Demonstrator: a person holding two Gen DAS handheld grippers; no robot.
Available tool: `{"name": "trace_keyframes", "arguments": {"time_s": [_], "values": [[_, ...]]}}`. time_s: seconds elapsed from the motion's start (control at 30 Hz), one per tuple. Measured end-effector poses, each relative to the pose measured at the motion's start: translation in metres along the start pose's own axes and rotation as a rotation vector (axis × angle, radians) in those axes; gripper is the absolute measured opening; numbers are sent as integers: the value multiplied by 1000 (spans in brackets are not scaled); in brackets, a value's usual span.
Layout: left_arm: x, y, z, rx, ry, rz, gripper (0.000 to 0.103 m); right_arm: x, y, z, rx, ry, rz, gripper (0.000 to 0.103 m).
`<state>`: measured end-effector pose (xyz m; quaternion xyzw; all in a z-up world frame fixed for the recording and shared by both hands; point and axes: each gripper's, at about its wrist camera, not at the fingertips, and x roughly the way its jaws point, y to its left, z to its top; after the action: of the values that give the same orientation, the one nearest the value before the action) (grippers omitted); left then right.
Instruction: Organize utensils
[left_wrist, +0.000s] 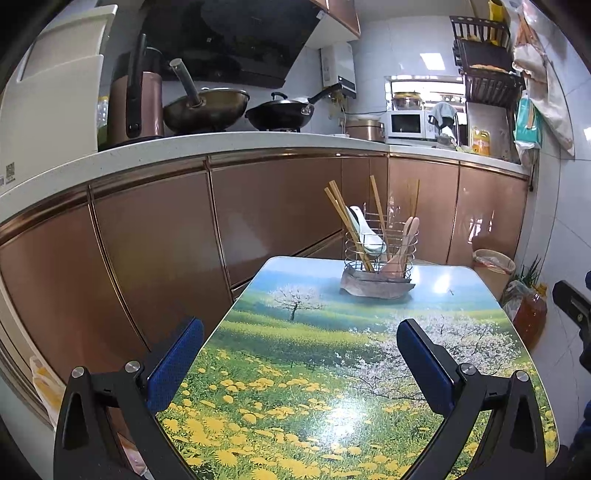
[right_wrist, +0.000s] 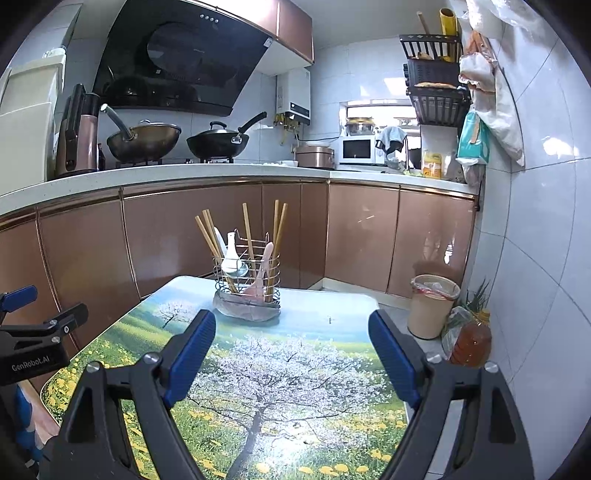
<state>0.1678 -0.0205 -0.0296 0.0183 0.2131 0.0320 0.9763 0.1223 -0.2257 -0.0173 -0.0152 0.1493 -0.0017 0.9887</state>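
A small table printed with a meadow, yellow flowers and blossoming trees fills the space under and ahead of both pairs of jaws. Beyond it runs a row of copper-coloured cabinet doors under a pale counter, well past the fingertips in both views.

The left gripper hangs over the near part of the table, its jaws spread wide with nothing between the blue pads. The right gripper stands likewise, jaws wide apart and empty, above the printed tree.

A wire utensil holder sits at the far end of the table, straight ahead of the left jaws and a little toward their right finger; in the right wrist view the holder lies ahead, nearer the left finger. It rests on a crumpled greyish cloth or sheet.

Inside it stand several wooden chopsticks, a white spoon and a pinkish spatula, all leaning, well apart from both grippers.
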Motion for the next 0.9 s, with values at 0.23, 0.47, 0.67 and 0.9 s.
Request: {"name": "trace_keyframes", "arguments": {"time_s": [0.23,0.47,0.67,0.9], "values": [[9,0,-4,6,24,7,103,14,0,-11,5,30,3,84],[14,1,-7,5,40,1,103,20,0,-16,4,46,-1,84],[13,0,-9,5,40,-2,103,20,-3,-17,4,46,-7,84],[11,0,-8,3,39,-8,103,18,-4,-18,-1,47,-19,84]]}}
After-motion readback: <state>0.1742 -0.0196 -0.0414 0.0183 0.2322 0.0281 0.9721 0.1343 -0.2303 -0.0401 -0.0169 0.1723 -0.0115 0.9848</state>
